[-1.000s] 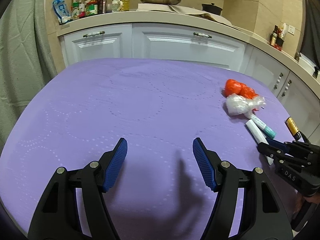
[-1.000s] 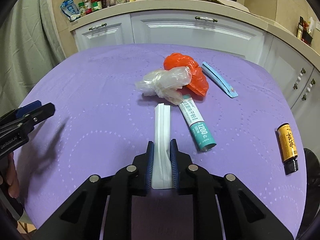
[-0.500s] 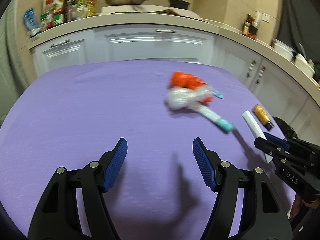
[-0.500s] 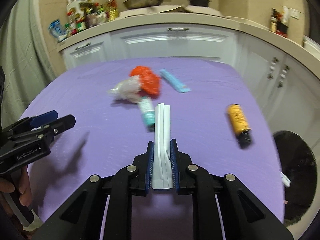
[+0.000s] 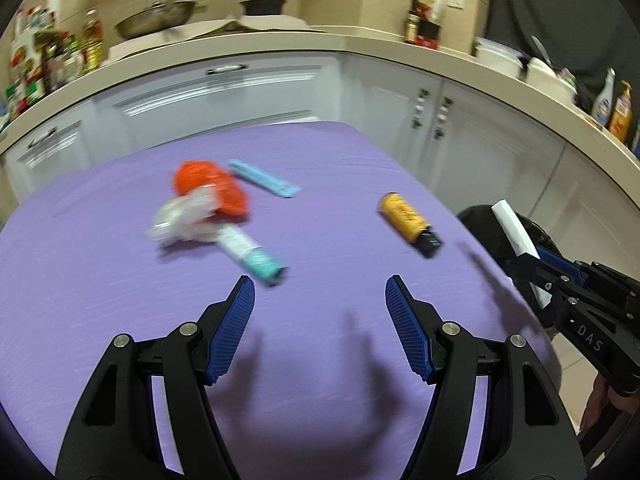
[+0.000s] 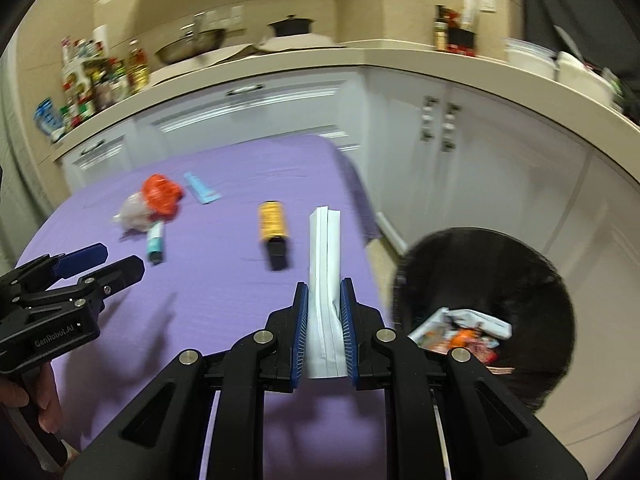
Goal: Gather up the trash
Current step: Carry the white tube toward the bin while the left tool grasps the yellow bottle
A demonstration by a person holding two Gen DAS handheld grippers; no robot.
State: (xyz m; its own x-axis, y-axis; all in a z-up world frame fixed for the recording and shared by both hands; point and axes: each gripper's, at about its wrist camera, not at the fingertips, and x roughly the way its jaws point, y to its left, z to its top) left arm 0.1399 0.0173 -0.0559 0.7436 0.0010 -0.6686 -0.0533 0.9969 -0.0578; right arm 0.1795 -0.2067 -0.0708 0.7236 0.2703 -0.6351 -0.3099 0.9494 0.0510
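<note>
Fingers of right gripper (image 6: pixel 324 312) clamped on folded white paper strip (image 6: pixel 325 256), near table edge beside black trash bin (image 6: pixel 520 256) | left gripper (image 5: pixel 320 312) fingers apart, empty, over purple table (image 5: pixel 100 280)

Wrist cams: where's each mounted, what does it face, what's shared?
Left wrist: on the left gripper, open and empty, facing the purple table; right gripper shows at right.
Right wrist: on the right gripper, shut on white folded paper, facing the table edge and black bin; left gripper shows at left.
Shared: orange bottle, teal tube.
</note>
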